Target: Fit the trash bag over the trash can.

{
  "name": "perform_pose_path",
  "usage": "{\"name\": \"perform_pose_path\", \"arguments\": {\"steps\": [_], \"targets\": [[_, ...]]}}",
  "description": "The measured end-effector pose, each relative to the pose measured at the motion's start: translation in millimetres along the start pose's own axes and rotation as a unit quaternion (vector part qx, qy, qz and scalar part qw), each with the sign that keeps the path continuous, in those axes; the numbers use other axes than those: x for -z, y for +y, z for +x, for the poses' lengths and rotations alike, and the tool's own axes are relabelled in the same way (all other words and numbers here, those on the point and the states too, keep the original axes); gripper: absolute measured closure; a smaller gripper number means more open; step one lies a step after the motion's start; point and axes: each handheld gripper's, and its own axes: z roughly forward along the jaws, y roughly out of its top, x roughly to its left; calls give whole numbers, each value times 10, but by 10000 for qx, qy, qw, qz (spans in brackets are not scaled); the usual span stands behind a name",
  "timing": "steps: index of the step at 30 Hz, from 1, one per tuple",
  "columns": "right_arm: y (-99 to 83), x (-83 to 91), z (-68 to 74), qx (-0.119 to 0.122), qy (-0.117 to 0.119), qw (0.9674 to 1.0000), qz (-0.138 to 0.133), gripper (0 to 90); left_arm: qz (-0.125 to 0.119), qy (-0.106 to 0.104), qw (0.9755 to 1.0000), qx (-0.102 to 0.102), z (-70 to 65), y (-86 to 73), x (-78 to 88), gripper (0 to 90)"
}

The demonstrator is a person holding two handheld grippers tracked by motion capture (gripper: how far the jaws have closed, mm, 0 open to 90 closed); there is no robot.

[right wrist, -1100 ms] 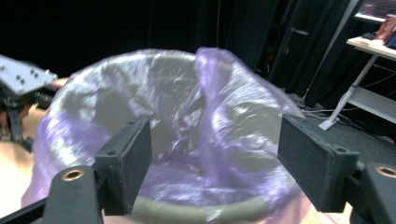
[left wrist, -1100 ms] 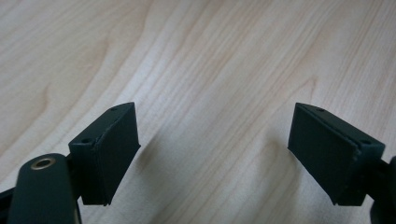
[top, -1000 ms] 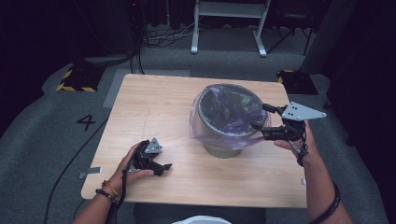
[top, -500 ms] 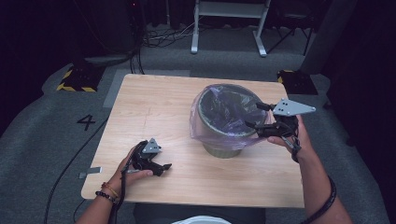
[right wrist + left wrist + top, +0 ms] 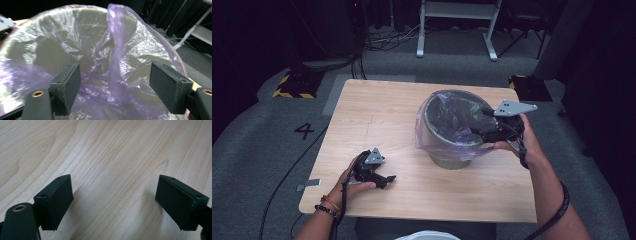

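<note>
A grey-green bin (image 5: pixel 446 161) lined with a thin purple bag (image 5: pixel 432 134) stands right of the table's middle. My right gripper (image 5: pixel 479 121) reaches over the bin's right rim, open. In the right gripper view its jaws stand wide apart (image 5: pixel 115 75), and an upright fold of the purple bag (image 5: pixel 120 37) rises between them without being pinched. My left gripper (image 5: pixel 383 179) rests low on the table near the front left, held in the person's hand. It is open (image 5: pixel 115 192), with bare wood between its jaws.
The wooden table (image 5: pixel 377 115) has free room at its left and back. On the dark carpet beyond stand a white metal frame (image 5: pixel 457 27), loose cables (image 5: pixel 382 42) and a yellow-and-black striped plate (image 5: pixel 292 86). A "4" floor mark (image 5: pixel 305 131) lies left.
My right gripper has moved left, from beside the bin's right rim to over it, its jaws now around a fold of the bag. The left gripper has stayed put.
</note>
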Motion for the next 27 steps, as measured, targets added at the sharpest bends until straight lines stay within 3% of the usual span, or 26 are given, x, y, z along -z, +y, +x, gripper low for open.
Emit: {"name": "perform_pose_path", "arguments": {"steps": [18,27], "targets": [[34,-158,-22,-118,142,9962,852,249,-1,-6,10000,5,0,2,-3,140],[73,-176,-22,-215,145,9943,1031,232,3,-4,10000,5,0,2,-2,140]]}}
